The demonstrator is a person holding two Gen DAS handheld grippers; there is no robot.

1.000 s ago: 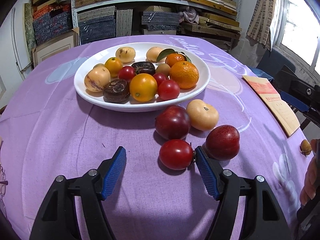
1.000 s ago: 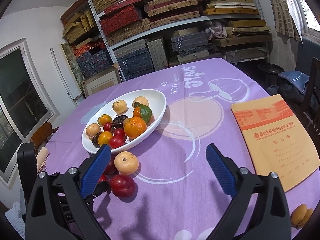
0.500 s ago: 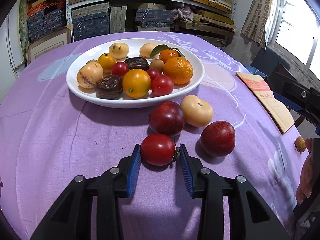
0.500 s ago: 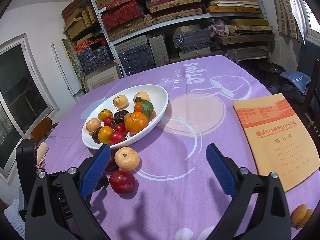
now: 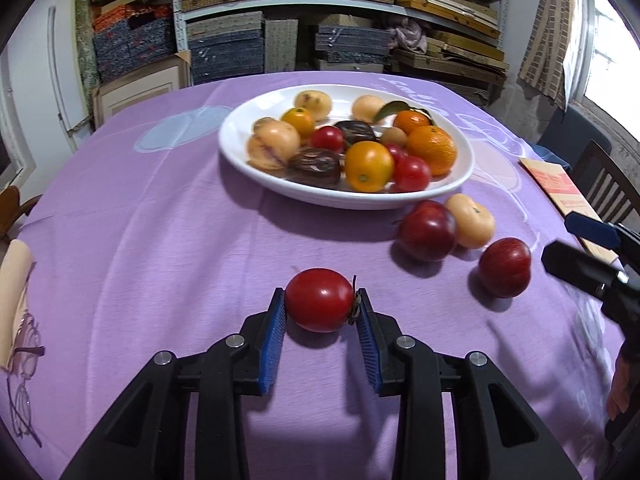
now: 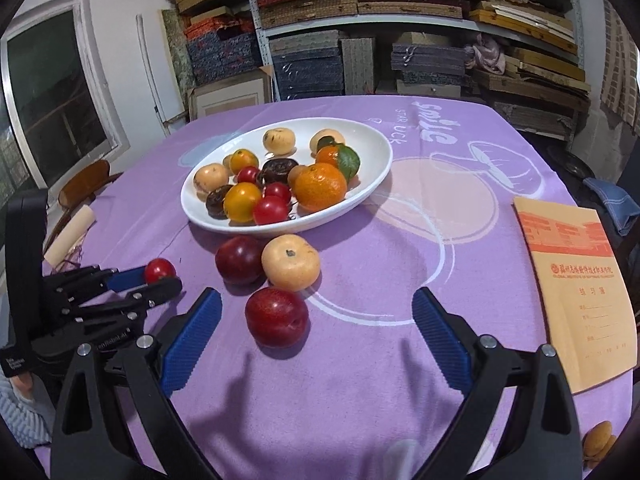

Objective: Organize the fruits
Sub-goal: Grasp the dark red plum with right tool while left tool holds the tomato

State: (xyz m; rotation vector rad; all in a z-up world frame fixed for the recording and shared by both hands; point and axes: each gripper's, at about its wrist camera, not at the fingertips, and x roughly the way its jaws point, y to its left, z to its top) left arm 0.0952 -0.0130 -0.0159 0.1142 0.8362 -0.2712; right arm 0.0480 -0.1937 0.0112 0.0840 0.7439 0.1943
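A red tomato [image 5: 319,300] sits between the blue pads of my left gripper [image 5: 321,298]; the jaws are closing and both pads touch it. From the right wrist view the same tomato [image 6: 159,270] shows at the left gripper [image 6: 148,280] tips. My right gripper [image 6: 316,300] is wide open, with a dark red plum [image 6: 277,317] just ahead between its fingers, untouched. A second plum [image 6: 239,259] and a pale yellow fruit [image 6: 291,262] lie beside the white plate [image 6: 380,148], which holds several fruits.
An orange notebook [image 6: 576,280] lies at the right on the purple tablecloth. Small brown fruits [image 6: 598,438] rest near the front right edge. Eyeglasses [image 5: 24,360] lie at the left edge. A wooden chair [image 5: 608,184] stands at the right; stacked shelves stand behind the table.
The left jaws have closed in on the red tomato and carried it left, away from the plums. The right gripper has moved closer to the near plum and rolled.
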